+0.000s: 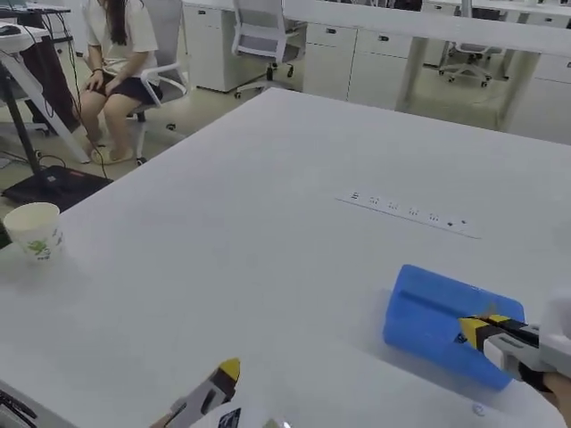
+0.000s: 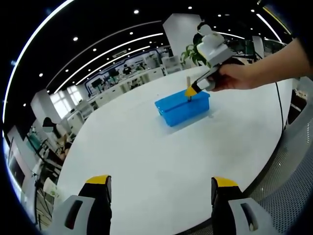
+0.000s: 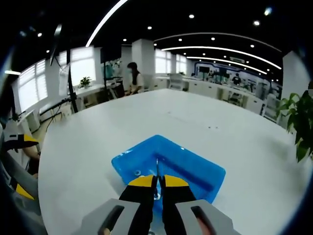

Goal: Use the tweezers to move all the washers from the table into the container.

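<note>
right gripper (image 3: 157, 180) is pinched narrow on the tweezers (image 3: 157, 169), jaws nearly touching with the thin metal between them. the tweezer tips poke straight out ahead of the jaws, down over the blue container (image 3: 195, 171). a small ring that looks like a washer (image 3: 137, 172) sits inside the container, just left of the tips. left gripper (image 2: 161, 182) is spread wide open above the white table (image 2: 146, 142), with the container well ahead of it. paper cup (image 1: 34, 230) stands far off to that gripper's left.
</note>
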`<action>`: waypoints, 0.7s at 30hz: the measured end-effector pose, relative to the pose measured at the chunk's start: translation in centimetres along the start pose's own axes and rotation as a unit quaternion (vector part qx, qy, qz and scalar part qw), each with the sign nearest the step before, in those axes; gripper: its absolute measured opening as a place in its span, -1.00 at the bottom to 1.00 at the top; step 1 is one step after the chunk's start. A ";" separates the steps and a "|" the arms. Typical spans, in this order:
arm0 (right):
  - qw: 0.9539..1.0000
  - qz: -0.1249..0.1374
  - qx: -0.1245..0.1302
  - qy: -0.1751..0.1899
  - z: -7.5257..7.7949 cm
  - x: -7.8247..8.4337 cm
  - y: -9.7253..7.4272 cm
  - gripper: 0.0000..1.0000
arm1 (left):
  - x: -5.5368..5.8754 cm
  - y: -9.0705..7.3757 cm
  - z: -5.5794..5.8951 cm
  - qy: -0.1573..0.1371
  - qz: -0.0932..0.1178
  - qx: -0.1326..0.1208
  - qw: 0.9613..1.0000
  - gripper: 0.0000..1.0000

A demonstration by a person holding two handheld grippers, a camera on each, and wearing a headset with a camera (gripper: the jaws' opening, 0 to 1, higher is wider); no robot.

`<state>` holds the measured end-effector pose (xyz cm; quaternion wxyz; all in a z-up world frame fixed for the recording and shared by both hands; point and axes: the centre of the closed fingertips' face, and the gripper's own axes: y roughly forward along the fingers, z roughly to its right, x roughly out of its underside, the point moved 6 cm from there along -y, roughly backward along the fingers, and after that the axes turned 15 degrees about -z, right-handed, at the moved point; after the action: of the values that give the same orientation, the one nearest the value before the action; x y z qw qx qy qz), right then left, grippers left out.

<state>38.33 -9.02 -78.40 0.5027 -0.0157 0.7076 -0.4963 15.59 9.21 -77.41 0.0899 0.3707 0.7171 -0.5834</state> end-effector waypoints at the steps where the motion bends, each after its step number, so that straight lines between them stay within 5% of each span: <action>1: 1.000 0.001 -0.001 0.001 0.0 0.0 0.0 -0.97 | 0.0 0.0 0.0 0.000 0.000 0.000 1.000 0.71; 8: 1.000 0.002 -0.006 0.011 -0.1 -0.3 -0.3 -0.96 | 0.0 0.0 0.0 0.001 -0.001 0.000 1.000 0.71; 21: 0.999 0.047 0.000 0.016 -1.2 -1.6 -4.9 -0.96 | 0.0 -0.1 0.0 0.002 0.003 0.002 1.000 0.71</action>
<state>35.94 -9.81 -73.77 0.5140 0.0257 0.7159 -0.4718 15.56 9.15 -77.35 0.0898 0.3740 0.7146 -0.5843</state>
